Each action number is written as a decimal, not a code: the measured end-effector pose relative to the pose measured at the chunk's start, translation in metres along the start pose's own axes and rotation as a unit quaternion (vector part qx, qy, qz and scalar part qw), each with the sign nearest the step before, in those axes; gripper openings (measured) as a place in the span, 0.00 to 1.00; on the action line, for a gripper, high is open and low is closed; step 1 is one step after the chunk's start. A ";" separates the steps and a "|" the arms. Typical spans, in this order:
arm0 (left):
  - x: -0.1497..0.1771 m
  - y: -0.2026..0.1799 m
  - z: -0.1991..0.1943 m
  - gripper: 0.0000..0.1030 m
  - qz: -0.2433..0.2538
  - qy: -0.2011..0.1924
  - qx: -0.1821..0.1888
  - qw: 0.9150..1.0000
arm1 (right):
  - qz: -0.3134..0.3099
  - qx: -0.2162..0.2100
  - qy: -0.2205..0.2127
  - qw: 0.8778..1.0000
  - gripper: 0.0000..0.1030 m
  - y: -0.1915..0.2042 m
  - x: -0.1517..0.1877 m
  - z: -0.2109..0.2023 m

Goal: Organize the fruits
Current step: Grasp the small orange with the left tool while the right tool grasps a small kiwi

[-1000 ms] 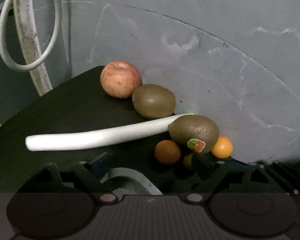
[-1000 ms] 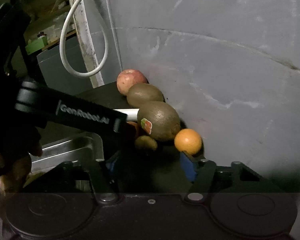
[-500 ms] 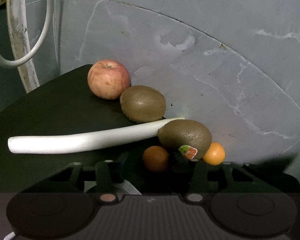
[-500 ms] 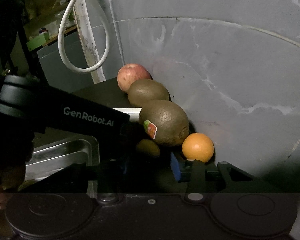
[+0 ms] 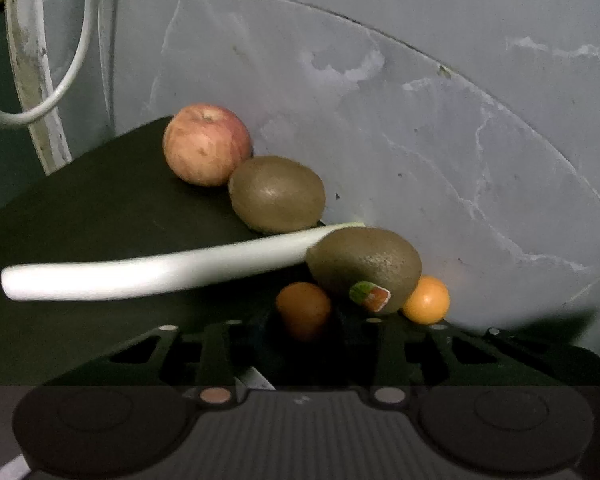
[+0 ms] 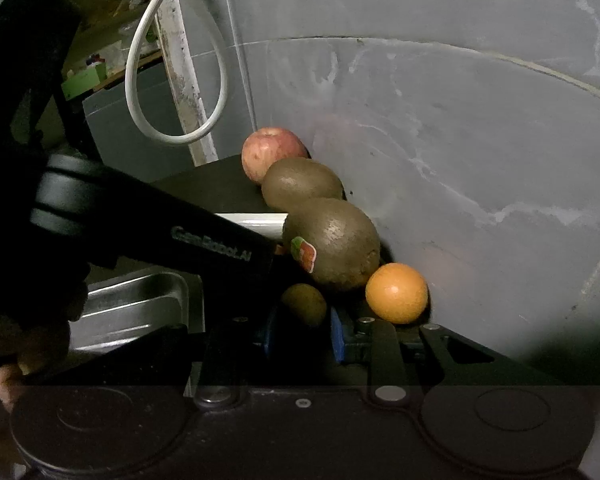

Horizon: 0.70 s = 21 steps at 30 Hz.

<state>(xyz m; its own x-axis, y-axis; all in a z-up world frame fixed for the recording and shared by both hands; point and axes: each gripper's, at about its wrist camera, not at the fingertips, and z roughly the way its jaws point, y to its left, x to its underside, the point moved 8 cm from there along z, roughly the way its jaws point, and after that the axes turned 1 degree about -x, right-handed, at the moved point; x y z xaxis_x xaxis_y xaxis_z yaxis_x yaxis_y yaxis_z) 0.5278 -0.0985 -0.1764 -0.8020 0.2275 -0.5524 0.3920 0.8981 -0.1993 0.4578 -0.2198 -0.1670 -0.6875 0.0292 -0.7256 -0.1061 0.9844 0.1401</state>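
On a dark counter against a grey wall lie a red apple point(image 5: 207, 145) point(image 6: 271, 152), a kiwi point(image 5: 277, 193) point(image 6: 301, 185), a stickered kiwi point(image 5: 365, 267) point(image 6: 331, 243) and a bright small orange point(image 5: 426, 300) point(image 6: 397, 293). In the left wrist view my left gripper point(image 5: 304, 334) has its jaws close around a dim small orange point(image 5: 303, 309). In the right wrist view my right gripper point(image 6: 305, 332) has its jaws close around a small yellowish fruit point(image 6: 305, 303). The left gripper's body point(image 6: 160, 228) crosses that view.
A white leek stalk point(image 5: 148, 272) lies across the counter, one end under the stickered kiwi. A steel sink point(image 6: 136, 300) sits left of the fruit. A white cable loop point(image 6: 172, 80) hangs by a pipe at the back left.
Both grippers have moved in toward the fruit pile and their jaws have narrowed, the left around the dim orange, the right around the yellowish fruit. The fruits have not shifted.
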 end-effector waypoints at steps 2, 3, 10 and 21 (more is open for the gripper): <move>0.000 -0.001 -0.001 0.33 -0.002 -0.002 -0.008 1.000 | -0.001 0.000 0.000 1.000 0.28 -0.001 0.001 -0.004; 0.001 -0.002 -0.002 0.33 -0.007 -0.001 -0.010 1.000 | -0.002 0.000 -0.001 1.000 0.28 -0.001 0.001 -0.006; 0.011 -0.008 -0.026 0.33 -0.031 -0.010 -0.010 0.999 | -0.008 -0.002 -0.006 1.000 0.28 0.001 0.007 -0.027; 0.040 -0.026 -0.082 0.33 -0.049 -0.042 -0.007 0.998 | -0.010 -0.002 -0.018 1.000 0.28 0.010 0.024 -0.075</move>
<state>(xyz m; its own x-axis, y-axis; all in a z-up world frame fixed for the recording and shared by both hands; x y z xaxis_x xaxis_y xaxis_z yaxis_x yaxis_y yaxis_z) 0.4485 -0.0820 -0.1264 -0.7958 0.1061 -0.5962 0.3058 0.9202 -0.2444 0.3870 -0.2225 -0.1325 -0.6587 0.0167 -0.7523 -0.1220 0.9841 0.1287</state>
